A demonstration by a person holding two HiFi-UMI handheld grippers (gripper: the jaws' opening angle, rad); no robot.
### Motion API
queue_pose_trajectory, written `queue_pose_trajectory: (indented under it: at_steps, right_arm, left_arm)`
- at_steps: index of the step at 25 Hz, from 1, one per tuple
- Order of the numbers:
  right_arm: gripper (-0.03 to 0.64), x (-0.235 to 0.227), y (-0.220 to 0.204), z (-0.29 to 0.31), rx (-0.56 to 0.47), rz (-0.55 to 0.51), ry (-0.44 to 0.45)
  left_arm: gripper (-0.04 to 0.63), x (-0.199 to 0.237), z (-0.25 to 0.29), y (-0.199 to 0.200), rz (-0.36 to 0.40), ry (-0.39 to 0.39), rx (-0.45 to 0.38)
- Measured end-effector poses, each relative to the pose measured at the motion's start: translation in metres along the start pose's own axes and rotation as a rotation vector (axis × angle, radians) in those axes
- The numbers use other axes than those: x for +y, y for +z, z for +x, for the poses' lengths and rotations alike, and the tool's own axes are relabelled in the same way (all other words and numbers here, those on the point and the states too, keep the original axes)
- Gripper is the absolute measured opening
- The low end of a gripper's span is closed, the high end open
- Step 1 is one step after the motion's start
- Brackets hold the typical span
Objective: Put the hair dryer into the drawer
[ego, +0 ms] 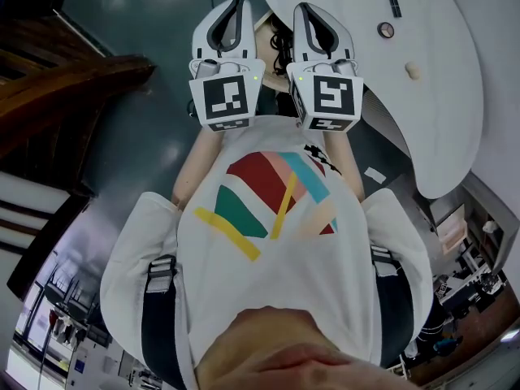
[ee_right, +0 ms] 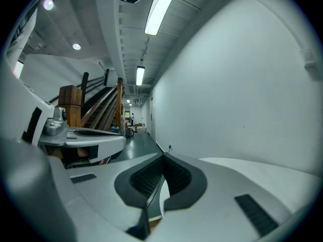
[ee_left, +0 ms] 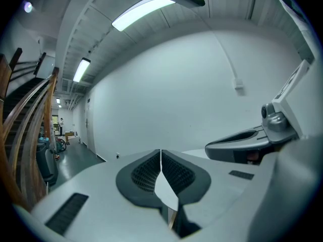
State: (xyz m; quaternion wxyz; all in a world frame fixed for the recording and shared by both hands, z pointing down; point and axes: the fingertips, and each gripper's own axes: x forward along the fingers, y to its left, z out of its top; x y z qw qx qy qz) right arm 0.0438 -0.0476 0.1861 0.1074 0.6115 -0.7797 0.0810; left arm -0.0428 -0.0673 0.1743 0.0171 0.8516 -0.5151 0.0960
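No hair dryer and no drawer show in any view. In the head view both grippers are held side by side in front of the person's chest. The left gripper (ego: 237, 2) is shut with nothing between its pads, and the left gripper view shows its jaws (ee_left: 160, 158) meeting at the tips against a bare white wall. The right gripper (ego: 303, 8) is also shut and empty, and its jaws (ee_right: 162, 164) touch in the right gripper view. Each gripper shows at the edge of the other's view: the right gripper (ee_left: 247, 142) and the left gripper (ee_right: 86, 137).
A white rounded table (ego: 455, 96) lies at the upper right with a small dark stick (ego: 395, 5), a round ring-like item (ego: 386, 29) and a pale lump (ego: 413, 70) on it. A wooden staircase (ego: 57, 88) stands at the left. A corridor (ee_right: 132, 125) runs along the white wall.
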Motion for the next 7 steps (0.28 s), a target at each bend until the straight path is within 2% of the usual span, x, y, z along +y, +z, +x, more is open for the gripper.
queue_pose_trajectory:
  at_steps: [7]
  right_arm:
    - [0.011, -0.0081, -0.0006, -0.0049, 0.004, 0.010, -0.009]
  left_arm:
    - [0.017, -0.0074, 0.0032, 0.0035, 0.001, -0.007, 0.002]
